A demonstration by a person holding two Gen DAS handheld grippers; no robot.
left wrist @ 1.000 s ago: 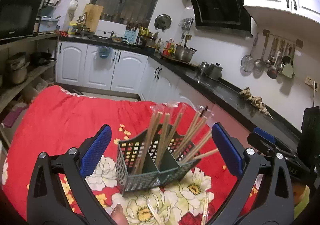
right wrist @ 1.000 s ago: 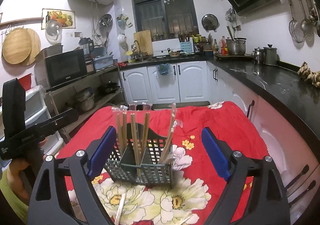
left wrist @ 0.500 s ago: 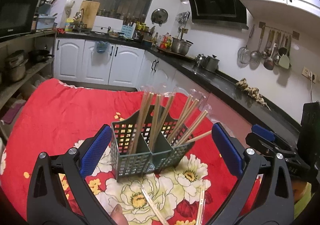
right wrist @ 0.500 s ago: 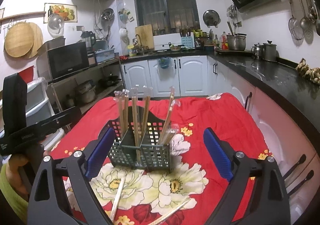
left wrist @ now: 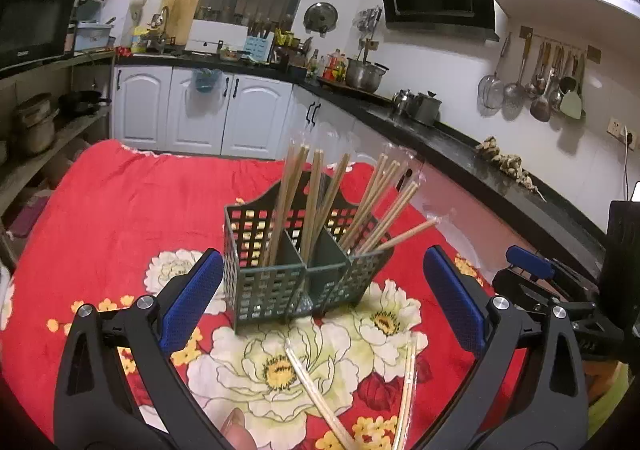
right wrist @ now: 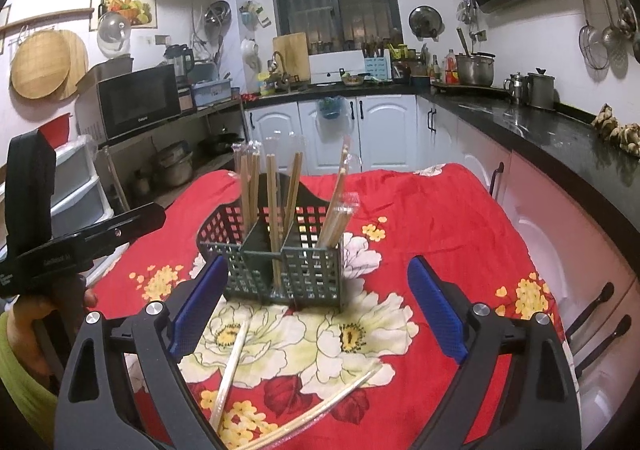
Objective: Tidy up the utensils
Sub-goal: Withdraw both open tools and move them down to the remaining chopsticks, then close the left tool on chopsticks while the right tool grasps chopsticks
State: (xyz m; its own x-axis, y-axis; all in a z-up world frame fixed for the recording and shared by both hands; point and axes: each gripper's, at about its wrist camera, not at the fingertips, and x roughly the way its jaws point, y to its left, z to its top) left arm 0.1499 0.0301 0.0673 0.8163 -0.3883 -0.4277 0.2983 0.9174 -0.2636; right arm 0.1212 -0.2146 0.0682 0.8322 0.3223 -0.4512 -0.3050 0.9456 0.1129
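Observation:
A dark green lattice utensil caddy (left wrist: pixel 280 282) (right wrist: pixel 280 270) stands on the red flowered tablecloth (left wrist: pixel 120 217) (right wrist: pixel 440 217), holding several wrapped pairs of wooden chopsticks (left wrist: pixel 296 205) (right wrist: pixel 272 209) upright. Two more wrapped pairs lie flat on the cloth in front of it (left wrist: pixel 320 394) (left wrist: pixel 408 382) (right wrist: pixel 230 366) (right wrist: pixel 320 410). My left gripper (left wrist: pixel 318 302) is open and empty, back from the caddy. My right gripper (right wrist: pixel 316 306) is open and empty too, its blue pads (right wrist: pixel 434 310) wide apart. Each gripper shows at the edge of the other's view (left wrist: pixel 560 290) (right wrist: pixel 60 250).
Black countertops (left wrist: pixel 460 157) (right wrist: pixel 560 141) with white cabinets run along the right and far walls. Shelves with a microwave (right wrist: pixel 136 101) and pots stand at the left. A person's hand (right wrist: pixel 44 322) holds the left gripper's handle.
Both grippers have pulled back and up from the caddy. The two loose chopstick pairs on the cloth have come into fuller view at the bottom.

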